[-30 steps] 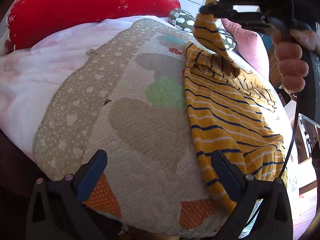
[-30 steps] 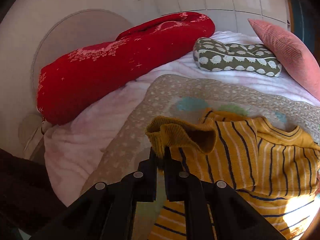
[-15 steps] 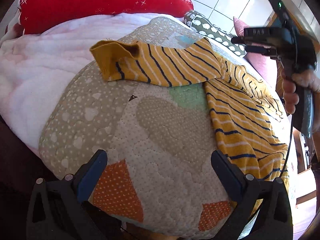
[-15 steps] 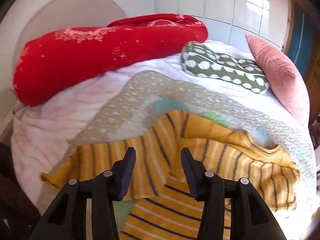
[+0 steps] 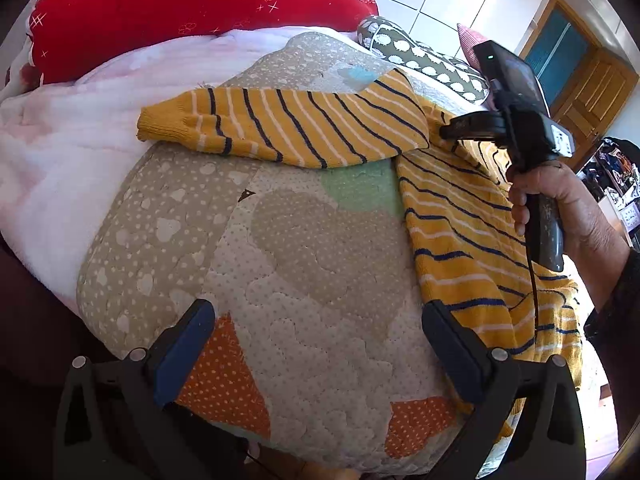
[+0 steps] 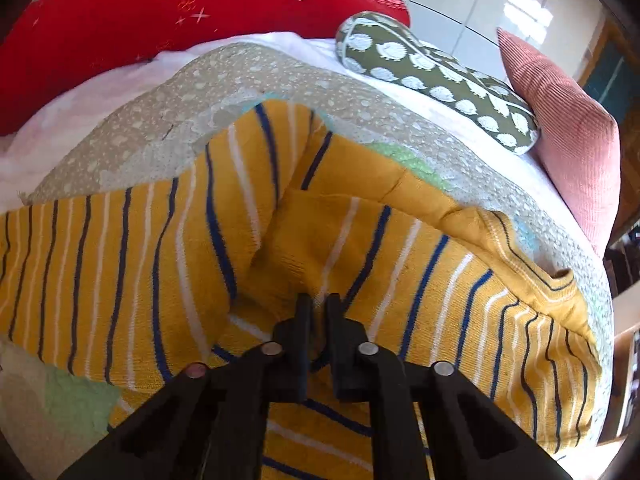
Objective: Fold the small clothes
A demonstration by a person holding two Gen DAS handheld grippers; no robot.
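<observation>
A: Starting big: bed with a pale pink blanket (image 5: 60, 168), red duvet roll (image 5: 160, 12) at the head, a quilted mat (image 5: 312, 264) with heart patches spread on top as the folding surface. Olive hedgehog-print cushion (image 6: 436, 76) and pink ribbed pillow (image 6: 568, 136) are pushed to the far side, out of the way.

B: And the garment?

A: Yellow striped sweater (image 5: 472, 216) lies on the right side of the mat, front mostly flat. One sleeve (image 5: 280, 124) is stretched straight out to the left, cuff reaching the mat's edge onto the blanket. Probably laid out like that so it can be folded back across the body.

B: Tongs?

A: Right tongs (image 6: 316, 312) are pinched nearly together, tips down on the knit at the shoulder, beside where the sleeve joins. A bit of fabric seems caught between them, looks like a grip on the sweater there, likely to pin or lift the fold line. Left view shows the same tool over that spot, held by the right hand (image 5: 568, 200).

B: Left?

A: Left tongs (image 5: 316, 336) spread wide, nothing in them, hovering over the near mat, well apart from the sweater. Likely waiting to take the cuff.

B: Progress?

A: Early, judging by the layout. No fold made yet.
</observation>
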